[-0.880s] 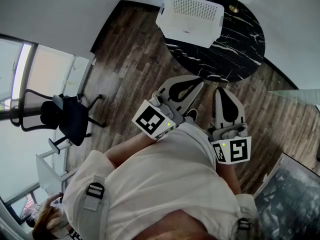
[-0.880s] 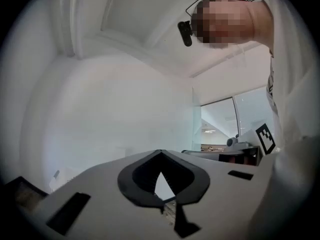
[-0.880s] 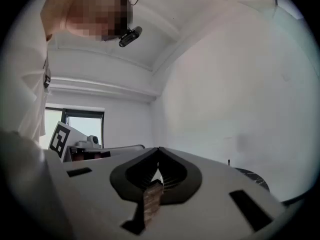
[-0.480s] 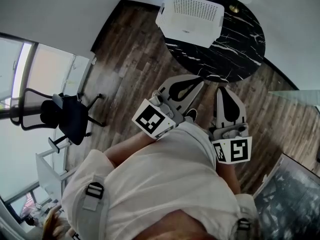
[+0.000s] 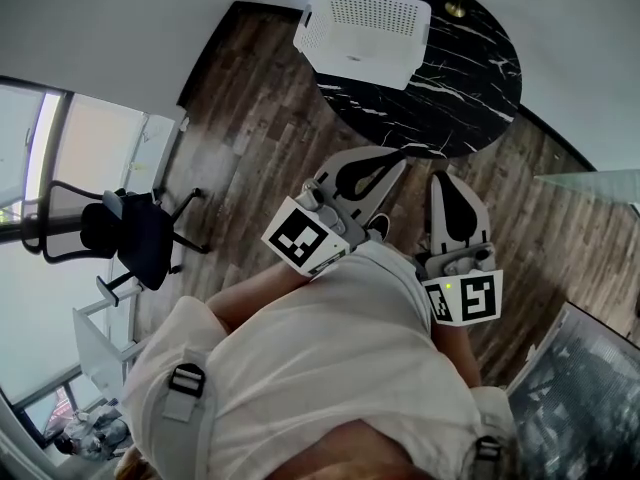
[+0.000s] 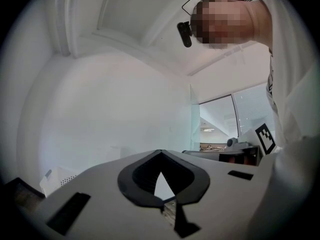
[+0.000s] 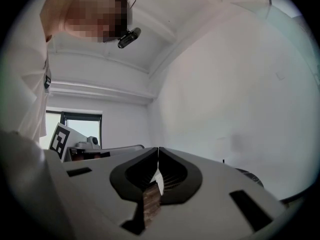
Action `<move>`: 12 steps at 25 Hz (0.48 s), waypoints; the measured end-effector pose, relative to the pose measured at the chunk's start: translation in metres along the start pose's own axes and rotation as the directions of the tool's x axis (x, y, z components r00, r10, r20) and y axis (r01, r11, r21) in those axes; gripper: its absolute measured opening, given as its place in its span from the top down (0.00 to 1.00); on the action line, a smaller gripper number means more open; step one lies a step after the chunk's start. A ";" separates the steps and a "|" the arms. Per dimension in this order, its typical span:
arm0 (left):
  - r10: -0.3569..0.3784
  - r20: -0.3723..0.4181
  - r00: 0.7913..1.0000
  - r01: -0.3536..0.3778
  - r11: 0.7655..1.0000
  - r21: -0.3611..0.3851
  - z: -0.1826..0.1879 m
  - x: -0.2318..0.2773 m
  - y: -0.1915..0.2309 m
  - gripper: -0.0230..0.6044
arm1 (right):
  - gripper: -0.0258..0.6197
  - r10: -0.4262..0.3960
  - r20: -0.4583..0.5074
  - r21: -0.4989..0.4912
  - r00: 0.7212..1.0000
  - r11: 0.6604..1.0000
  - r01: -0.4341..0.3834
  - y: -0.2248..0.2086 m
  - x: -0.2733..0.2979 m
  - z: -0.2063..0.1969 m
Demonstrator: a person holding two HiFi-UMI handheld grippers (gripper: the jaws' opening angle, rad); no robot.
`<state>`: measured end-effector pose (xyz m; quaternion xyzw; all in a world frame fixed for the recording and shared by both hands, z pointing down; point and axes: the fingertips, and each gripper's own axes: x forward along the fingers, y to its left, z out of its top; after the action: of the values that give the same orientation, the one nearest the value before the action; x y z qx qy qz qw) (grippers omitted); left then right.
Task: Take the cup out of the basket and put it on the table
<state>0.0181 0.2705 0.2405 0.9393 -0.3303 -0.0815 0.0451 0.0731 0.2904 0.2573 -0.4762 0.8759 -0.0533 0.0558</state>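
A white perforated basket [image 5: 362, 23] stands on the round black marble table [image 5: 460, 88] at the top of the head view. No cup shows; the basket's inside is hidden from here. My left gripper [image 5: 398, 160] and right gripper [image 5: 441, 178] hang side by side over the wood floor, short of the table's near edge. Both are shut with nothing between the jaws. In the left gripper view the left gripper [image 6: 159, 152] points up at a white wall, and a corner of the basket [image 6: 56, 177] shows low left. The right gripper [image 7: 158, 148] also faces wall and ceiling.
A small brass object [image 5: 455, 10] sits on the table behind the basket. A black office chair [image 5: 130, 233] stands at the left by a glass partition [image 5: 90, 148]. A dark glass panel [image 5: 590, 388] is at the lower right. The person's shoe [image 5: 379, 229] is under the grippers.
The head view has shifted, so the basket and table sit a little higher and further left in it. Both grippers stay shut and have hardly moved.
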 end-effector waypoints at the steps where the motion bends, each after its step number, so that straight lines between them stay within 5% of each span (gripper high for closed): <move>1: -0.002 -0.003 1.000 0.002 1.000 0.000 -0.002 0.003 -0.004 0.95 | 0.94 0.000 -0.001 0.002 1.000 1.000 0.000 -0.003 -0.003 0.000; 12: -0.012 -0.052 0.999 0.011 1.000 -0.005 -0.024 0.035 -0.044 0.95 | 0.94 -0.041 0.003 0.097 0.999 0.994 0.041 -0.048 -0.040 -0.005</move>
<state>0.0761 0.2835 0.2541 0.9428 -0.3234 -0.0582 0.0556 0.1337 0.2985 0.2714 -0.4908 0.8623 -0.0955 0.0797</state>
